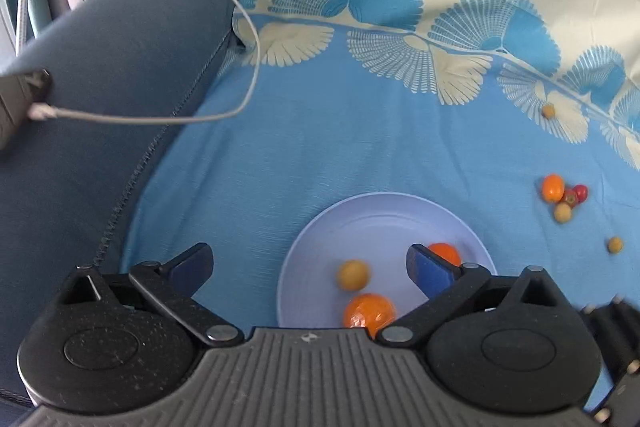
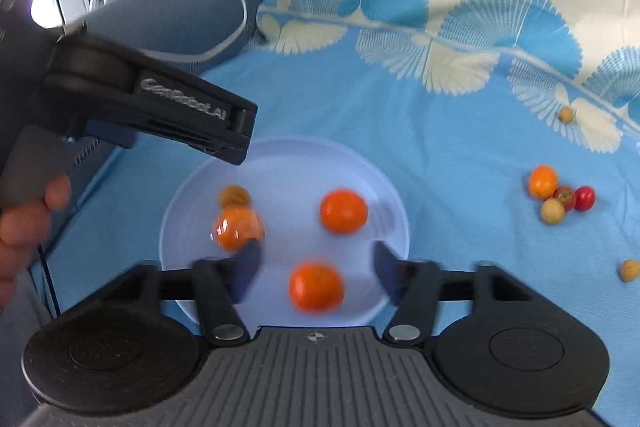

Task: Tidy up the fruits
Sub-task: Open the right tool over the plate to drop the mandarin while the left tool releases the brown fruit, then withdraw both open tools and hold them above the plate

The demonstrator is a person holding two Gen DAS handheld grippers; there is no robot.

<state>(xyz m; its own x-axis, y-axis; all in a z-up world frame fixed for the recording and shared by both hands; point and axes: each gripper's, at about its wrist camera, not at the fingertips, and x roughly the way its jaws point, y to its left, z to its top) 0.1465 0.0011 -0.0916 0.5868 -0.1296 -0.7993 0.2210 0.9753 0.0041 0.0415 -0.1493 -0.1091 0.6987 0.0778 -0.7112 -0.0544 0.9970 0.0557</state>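
A wide stretch of bare blue bedsheet [image 2: 460,155] lies open between the pale plate [image 2: 188,195] and a small cluster of fruit [image 2: 560,195] to the right, giving clear passage there. The plate itself is crowded: three orange fruits [image 2: 343,211] and a yellowish one [image 2: 234,195] leave only narrow gaps. The left gripper [image 2: 236,151] hangs over the plate's left rim, blocking that side. A grey cable [image 1: 160,119] loops across the blue cushion [image 1: 120,67] further left.
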